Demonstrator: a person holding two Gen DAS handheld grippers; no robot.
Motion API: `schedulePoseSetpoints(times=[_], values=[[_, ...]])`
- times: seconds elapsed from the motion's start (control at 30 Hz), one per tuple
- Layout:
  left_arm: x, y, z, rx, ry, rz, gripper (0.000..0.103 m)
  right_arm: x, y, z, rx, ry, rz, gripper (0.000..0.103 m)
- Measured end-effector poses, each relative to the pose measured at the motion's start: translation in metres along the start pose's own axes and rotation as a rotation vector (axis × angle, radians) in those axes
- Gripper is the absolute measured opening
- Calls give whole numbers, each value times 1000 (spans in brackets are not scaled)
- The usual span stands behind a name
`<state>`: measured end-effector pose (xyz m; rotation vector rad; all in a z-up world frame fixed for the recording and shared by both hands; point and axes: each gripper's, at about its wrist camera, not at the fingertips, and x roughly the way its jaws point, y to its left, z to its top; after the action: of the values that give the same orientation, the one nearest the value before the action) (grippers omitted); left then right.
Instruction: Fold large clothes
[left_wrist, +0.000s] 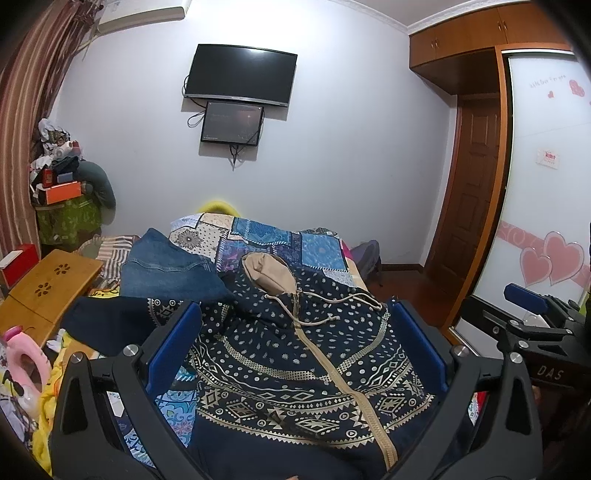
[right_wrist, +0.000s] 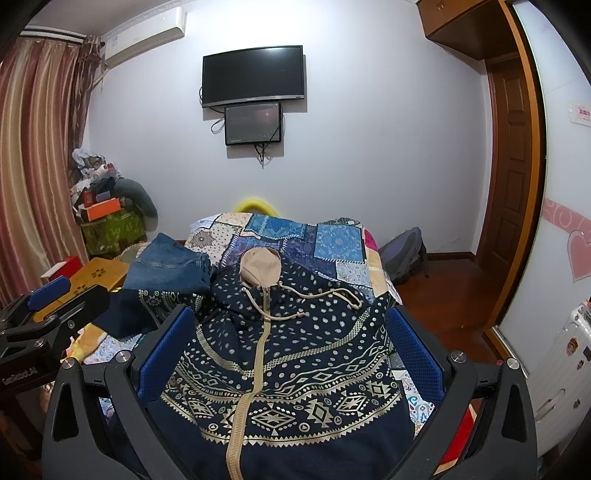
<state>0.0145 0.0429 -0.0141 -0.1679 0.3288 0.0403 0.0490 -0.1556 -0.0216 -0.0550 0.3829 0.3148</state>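
Observation:
A navy hoodie (left_wrist: 295, 369) with a gold pattern, tan zip and tan hood lining lies face up on the patchwork bed cover (left_wrist: 280, 236), hood pointing away. It also shows in the right wrist view (right_wrist: 295, 362). One sleeve spreads out to the left (left_wrist: 110, 321). My left gripper (left_wrist: 297, 339) is open and empty above the hoodie's chest. My right gripper (right_wrist: 291, 343) is open and empty above the same area. Each gripper shows at the edge of the other's view: the right gripper (left_wrist: 532, 314), the left gripper (right_wrist: 44, 310).
Folded blue jeans (left_wrist: 166, 269) lie on the bed left of the hood. A small wooden table (left_wrist: 48, 284) and clutter stand to the left. A backpack (right_wrist: 402, 254) sits on the wooden floor at the right. A wardrobe (left_wrist: 546, 177) stands on the right.

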Motion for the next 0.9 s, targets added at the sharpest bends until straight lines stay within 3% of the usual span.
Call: schedulePoseSetpoints(times=[0.23,0.47,0.67,0.9], values=[[14,25,4,-35,-2,57,103,17,5,5,-10,31,-8,103],[27,82,17,-112,-19,133,103,40,11,14,-31,67,-13,103],[47,159,21,-224,7,297,103,68,11,19,-24,103,-22,103],[87,266,-6,-410,141,434,103,103,9,22,-26,165,-68,103]])
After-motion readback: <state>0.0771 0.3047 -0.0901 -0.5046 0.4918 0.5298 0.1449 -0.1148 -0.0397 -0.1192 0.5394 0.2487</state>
